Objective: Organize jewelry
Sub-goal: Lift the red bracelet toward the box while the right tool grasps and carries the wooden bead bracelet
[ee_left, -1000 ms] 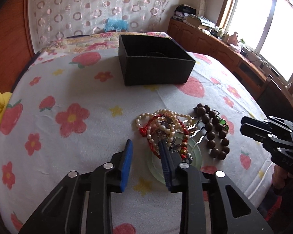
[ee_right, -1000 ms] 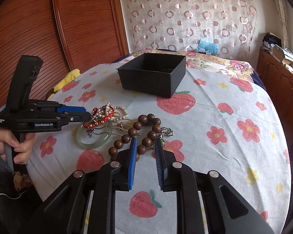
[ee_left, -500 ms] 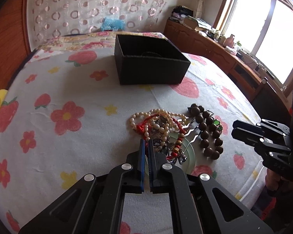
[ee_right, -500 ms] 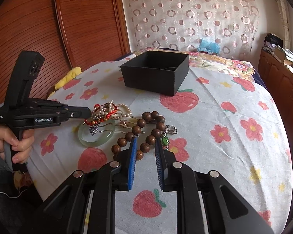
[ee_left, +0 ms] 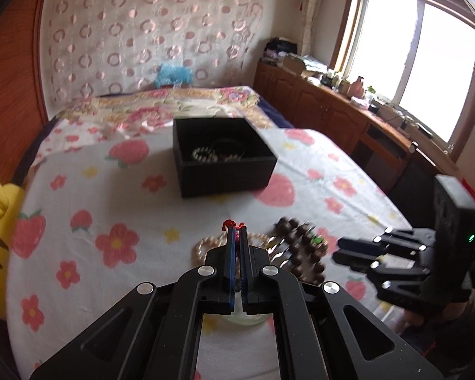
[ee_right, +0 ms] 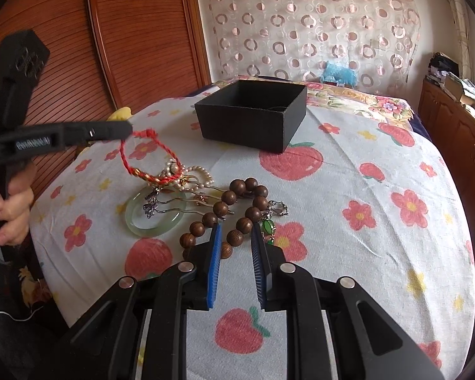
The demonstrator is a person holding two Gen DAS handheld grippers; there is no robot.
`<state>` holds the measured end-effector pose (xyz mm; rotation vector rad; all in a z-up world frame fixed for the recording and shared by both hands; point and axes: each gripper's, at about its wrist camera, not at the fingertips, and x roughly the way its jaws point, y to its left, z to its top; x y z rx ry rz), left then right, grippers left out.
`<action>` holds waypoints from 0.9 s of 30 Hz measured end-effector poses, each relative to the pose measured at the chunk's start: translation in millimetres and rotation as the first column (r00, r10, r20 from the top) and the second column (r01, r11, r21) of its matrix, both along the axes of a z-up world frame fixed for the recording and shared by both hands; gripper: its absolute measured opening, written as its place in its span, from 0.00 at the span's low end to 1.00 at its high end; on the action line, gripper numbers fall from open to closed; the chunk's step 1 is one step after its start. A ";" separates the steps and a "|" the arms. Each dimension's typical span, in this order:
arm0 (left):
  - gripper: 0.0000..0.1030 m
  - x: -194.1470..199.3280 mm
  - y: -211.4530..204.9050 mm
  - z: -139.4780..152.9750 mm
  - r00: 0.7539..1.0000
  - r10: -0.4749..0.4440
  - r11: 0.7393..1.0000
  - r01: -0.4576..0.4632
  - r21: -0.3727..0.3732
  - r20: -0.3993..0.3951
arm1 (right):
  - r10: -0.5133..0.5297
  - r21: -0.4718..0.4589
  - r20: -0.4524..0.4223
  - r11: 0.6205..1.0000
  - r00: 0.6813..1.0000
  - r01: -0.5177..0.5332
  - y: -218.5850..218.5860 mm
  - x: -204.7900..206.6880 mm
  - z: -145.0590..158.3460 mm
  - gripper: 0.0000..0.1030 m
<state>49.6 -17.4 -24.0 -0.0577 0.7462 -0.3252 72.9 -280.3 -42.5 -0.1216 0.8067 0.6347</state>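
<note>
Jewelry box (ee_right: 253, 117) already held some beads; left hand-held gripper (ee_right: 128, 129) pinched the red cord bracelet (ee_right: 136, 158); right hand-held gripper (ee_right: 236, 243) gaped over wooden beads (ee_right: 234, 202).

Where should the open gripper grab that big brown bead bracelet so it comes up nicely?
Probably the near side of the wooden bead bracelet. The right gripper is open with a bead between its fingers. Coming straight down from above, it can pinch one or two beads across the strand. The round beads give a firm hold, and this side lies away from the hairpins and jade bangle.
</note>
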 end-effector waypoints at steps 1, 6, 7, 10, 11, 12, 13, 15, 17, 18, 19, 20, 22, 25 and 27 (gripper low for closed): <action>0.01 0.3 -1.3 4.6 1.000 -0.004 1.000 0.004 -0.003 0.009 | 0.000 0.000 0.000 1.000 1.000 0.000 0.3 -0.2 -0.6 0.20; 0.01 0.2 -2.7 24.3 0.999 -0.005 1.000 0.006 -0.012 0.054 | 0.002 0.002 0.002 1.000 1.000 -0.002 -0.9 -0.6 -2.1 0.20; 0.01 -0.6 -1.8 27.9 0.998 -0.003 1.000 0.004 -0.014 0.063 | 0.003 0.003 0.002 1.000 1.000 -0.003 -1.3 -0.1 -2.4 0.20; 0.01 -2.5 0.6 32.6 0.997 0.003 1.000 -0.002 -0.009 0.080 | 0.003 0.003 -0.001 1.000 1.000 -0.003 -1.8 1.7 -3.2 0.20; 0.01 -2.8 1.9 32.9 0.997 0.005 1.000 -0.004 -0.009 0.081 | 0.003 0.001 -0.003 1.000 1.000 -0.003 -1.6 2.0 -3.7 0.20; 0.01 -3.2 2.5 32.5 0.997 0.006 1.000 -0.005 -0.011 0.081 | 0.002 -0.001 -0.006 1.000 1.000 -0.002 -1.8 3.9 -3.5 0.20; 0.01 -3.7 3.5 32.7 0.997 0.008 1.000 -0.007 -0.012 0.082 | 0.002 -0.006 -0.012 1.000 1.000 -0.002 -1.2 6.0 -4.9 0.20; 0.01 -4.6 4.9 32.7 0.996 0.011 1.000 -0.010 -0.015 0.083 | 0.001 -0.016 -0.027 1.000 1.000 -0.001 0.0 11.0 -5.2 0.21; 0.01 -5.1 5.3 32.0 0.996 0.012 1.000 -0.012 -0.011 0.087 | 0.004 -0.024 -0.047 1.000 0.999 -0.005 2.8 17.4 -6.9 0.21; 0.01 -5.6 5.4 31.7 0.996 0.013 1.000 -0.013 -0.005 0.089 | 0.006 -0.024 -0.064 1.000 0.998 -0.008 4.3 21.2 -9.2 0.21; 0.01 -5.7 5.4 31.5 0.996 0.014 1.000 -0.014 -0.001 0.091 | 0.009 -0.022 -0.075 1.000 0.997 -0.011 5.6 24.0 -10.2 0.21; 0.01 -5.8 5.6 31.2 0.996 0.013 1.000 -0.013 0.001 0.091 | 0.012 -0.021 -0.085 1.000 0.996 -0.014 7.2 26.9 -11.3 0.21; 0.01 -5.9 5.4 30.9 0.996 0.014 1.000 -0.014 -0.003 0.090 | 0.015 -0.033 -0.092 0.999 0.996 -0.018 11.3 31.1 -12.7 0.21; 0.01 -6.4 5.3 30.9 0.996 0.012 1.000 -0.011 -0.004 0.089 | 0.004 -0.064 -0.097 0.998 0.995 -0.010 15.7 38.0 -15.4 0.21; 0.01 -6.8 4.9 30.6 0.996 0.010 1.000 -0.010 -0.003 0.090 | 0.003 -0.081 -0.098 0.997 0.995 -0.011 18.4 42.2 -17.2 0.21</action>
